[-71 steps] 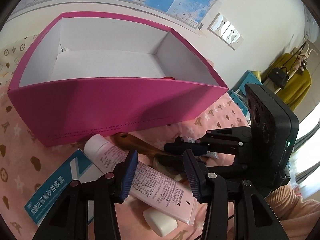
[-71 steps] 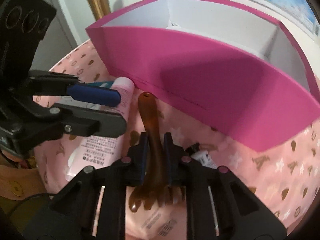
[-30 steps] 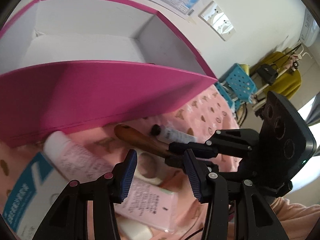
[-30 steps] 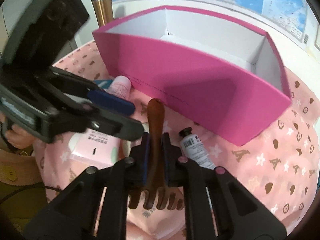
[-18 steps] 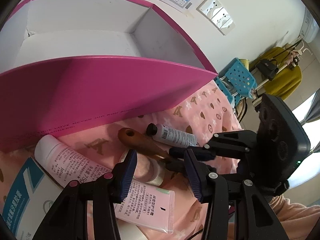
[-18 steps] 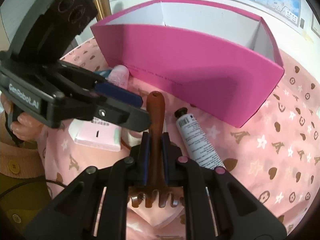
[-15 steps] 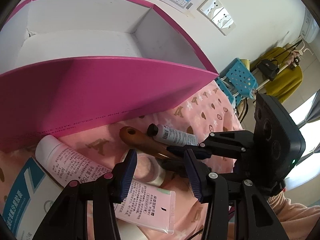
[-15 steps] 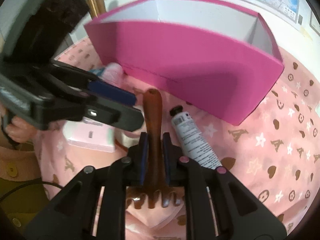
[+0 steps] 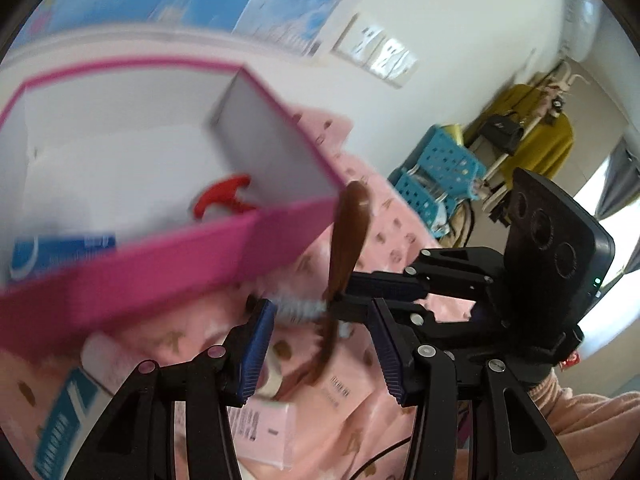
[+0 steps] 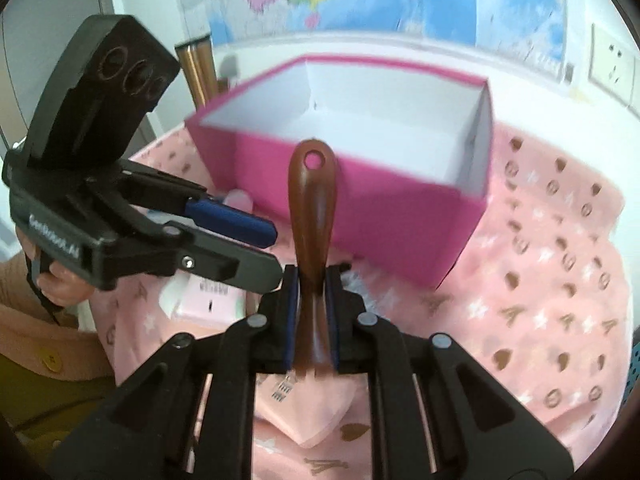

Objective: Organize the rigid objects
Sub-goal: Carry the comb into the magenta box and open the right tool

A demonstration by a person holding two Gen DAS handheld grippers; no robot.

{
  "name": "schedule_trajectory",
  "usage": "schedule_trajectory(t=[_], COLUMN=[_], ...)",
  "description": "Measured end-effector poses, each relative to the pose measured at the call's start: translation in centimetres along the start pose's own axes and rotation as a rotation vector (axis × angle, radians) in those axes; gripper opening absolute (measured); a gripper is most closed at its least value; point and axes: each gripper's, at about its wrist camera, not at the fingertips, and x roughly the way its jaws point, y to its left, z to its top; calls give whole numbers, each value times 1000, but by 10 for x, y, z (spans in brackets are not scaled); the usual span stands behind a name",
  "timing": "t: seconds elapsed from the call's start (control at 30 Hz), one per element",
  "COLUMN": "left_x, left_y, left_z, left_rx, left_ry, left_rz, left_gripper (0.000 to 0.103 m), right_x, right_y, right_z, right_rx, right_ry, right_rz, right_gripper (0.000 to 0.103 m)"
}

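A brown wooden comb (image 10: 314, 208) stands handle-up, clear of the pink cloth. My right gripper (image 10: 312, 280) has its jaws closing tight on the comb's neck, the pads pressing both sides. From the left wrist view the comb (image 9: 348, 236) hangs by the near right corner of the pink box (image 9: 168, 272), with the right gripper (image 9: 340, 296) on it. My left gripper (image 9: 320, 340) is open with nothing held; it hovers over a pink tube (image 9: 272, 432). In the right wrist view the left gripper (image 10: 272, 248) sits left of the comb. The pink box (image 10: 372, 216) is white inside.
Inside the box lie a red item (image 9: 224, 196) and a blue packet (image 9: 60, 248). A small black-capped tube (image 9: 296, 306) and a blue-white carton (image 9: 60, 420) lie on the cloth. A metal tumbler (image 10: 198, 68) stands behind the box. A hand (image 10: 60, 280) holds the left gripper.
Both grippers have risen. The comb has left the cloth and its handle now reaches the box's rim. More of the box's inside shows.
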Motion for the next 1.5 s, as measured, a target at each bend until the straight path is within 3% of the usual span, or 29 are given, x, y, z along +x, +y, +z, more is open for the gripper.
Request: schedule_trajectory(t=[0.37,0.43,0.5,0.6,0.7,0.83,0.93,1.13,1.27,1.33,1.5], left_x=[-19,-15,-13,-4,10,15,2,-14,-15,-13,-9], left_y=[-19,-16,-12,-5,8,25,37,40,32,29,33], left_z=[51,63,70,82,89,81,74,61,56,56,54], left_rx=[115,112,104,87,45,13,-22,-29,-7,-1,-17], left_ry=[-102,-100,-98,-90,-71,-65,-96,-112,-114,-107,-92], left_rz=[24,22,18,10,44,79,69,61,58,59,78], left_gripper=[49,48,48,47,47,46,47,48,49,49,49], right_x=[-28,-24,-18,-9,4,12,7,-19,-22,-15,7], right_y=[-25,-30,-35,-45,-53,-65,-74,-84,-71,-67,-53], right_z=[67,80,89,104,112,97,78,43,34,37,47], right_rx=[41,57,65,95,99,159,201,251,203,177,97], right_ry=[-147,-149,-152,-153,-136,-115,-113,-120,-108,-89,-55], right_rz=[-30,-35,-38,-18,-68,-42,-43,67,59,11,-77], right_gripper=[13,13,3,3,3,5,8,35,48,47,15])
